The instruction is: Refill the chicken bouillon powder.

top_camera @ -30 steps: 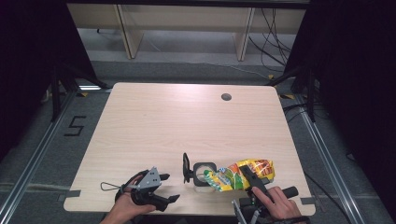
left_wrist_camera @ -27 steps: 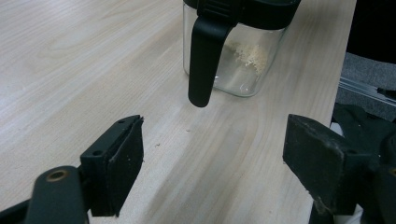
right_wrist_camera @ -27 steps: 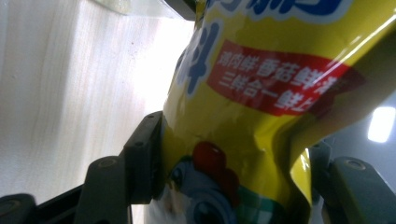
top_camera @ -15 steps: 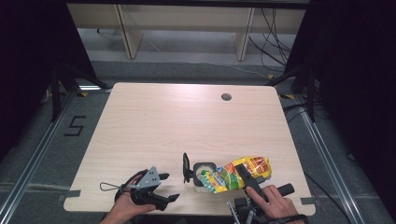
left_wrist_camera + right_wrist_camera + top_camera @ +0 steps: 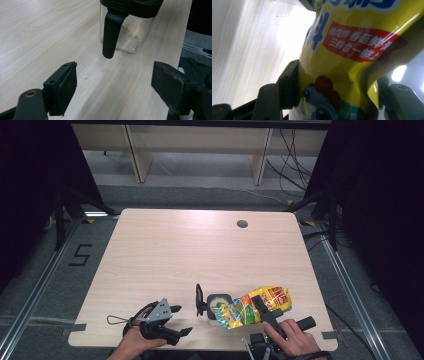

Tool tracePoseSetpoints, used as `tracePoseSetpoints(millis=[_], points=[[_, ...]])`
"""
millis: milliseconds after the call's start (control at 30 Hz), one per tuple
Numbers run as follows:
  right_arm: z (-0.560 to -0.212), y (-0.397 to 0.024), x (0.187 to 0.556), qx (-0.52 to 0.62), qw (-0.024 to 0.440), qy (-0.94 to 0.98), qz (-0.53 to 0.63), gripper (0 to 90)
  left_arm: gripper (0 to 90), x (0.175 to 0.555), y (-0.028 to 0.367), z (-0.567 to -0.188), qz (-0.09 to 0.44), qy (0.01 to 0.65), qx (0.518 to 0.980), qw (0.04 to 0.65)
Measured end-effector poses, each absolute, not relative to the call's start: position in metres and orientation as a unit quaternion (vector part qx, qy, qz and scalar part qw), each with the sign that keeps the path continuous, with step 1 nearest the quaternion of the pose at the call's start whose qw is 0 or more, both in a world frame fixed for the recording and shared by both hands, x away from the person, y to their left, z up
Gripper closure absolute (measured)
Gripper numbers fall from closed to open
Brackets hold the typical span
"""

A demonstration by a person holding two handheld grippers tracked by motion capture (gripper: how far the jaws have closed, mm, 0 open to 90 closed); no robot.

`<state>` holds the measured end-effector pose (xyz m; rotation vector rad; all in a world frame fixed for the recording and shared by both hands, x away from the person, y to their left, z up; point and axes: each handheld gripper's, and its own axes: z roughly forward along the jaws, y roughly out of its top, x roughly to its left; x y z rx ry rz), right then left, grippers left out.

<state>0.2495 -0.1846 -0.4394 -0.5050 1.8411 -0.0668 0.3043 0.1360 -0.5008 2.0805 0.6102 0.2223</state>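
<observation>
Item 1: yellow seasoning bag [image 5: 252,306], printed with a red label and a cartoon chicken. It is clamped between my right gripper [image 5: 261,306] fingers [image 5: 289,82], which are partly closed and press on both its sides. The bag is tilted, its low end over the mouth of the jar, at about 5 o'clock on the desk [image 5: 200,250].

Item 2: clear jar [image 5: 218,304] with black rim and a flip lid [image 5: 199,300] standing open at its 9 o'clock side. A little pale powder [image 5: 135,31] lies inside.

Item 3: my left gripper [image 5: 175,320], fingers [image 5: 65,85] spread wide with nothing between them, at about 7 o'clock on the desk, pointing toward the jar and apart from it.
</observation>
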Motion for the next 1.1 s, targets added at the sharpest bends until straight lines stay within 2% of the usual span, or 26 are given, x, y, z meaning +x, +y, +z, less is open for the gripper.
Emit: tracePoseSetpoints(millis=[133,300,433,600,667,1100], points=[[-0.4439,-0.1866,0.2472,-0.184,0.575,0.797,-0.026,40.7,20.4,0.3044,0.1357,-0.5005,0.09,0.248,0.846,0.464],[-0.4387,-0.1851,0.2494,-0.212,0.573,0.792,-0.03,41.0,20.4,0.3044,0.1356,-0.5012,0.093,0.252,0.843,0.467],[-0.4411,-0.186,0.249,-0.188,0.572,0.798,-0.024,41.0,20.4,0.304,0.1361,-0.5008,0.092,0.253,0.845,0.462],[-0.4395,-0.1823,0.252,-0.224,0.571,0.789,-0.032,41.5,20.5,0.305,0.1375,-0.5003,0.097,0.249,0.849,0.457],[-0.4379,-0.1823,0.2521,-0.225,0.572,0.788,-0.033,41.6,20.5,0.3043,0.1353,-0.5019,0.091,0.258,0.839,0.47],[-0.4382,-0.1792,0.2518,-0.238,0.577,0.779,-0.057,41.7,20.6,0.3044,0.1373,-0.4999,0.092,0.25,0.848,0.459]])
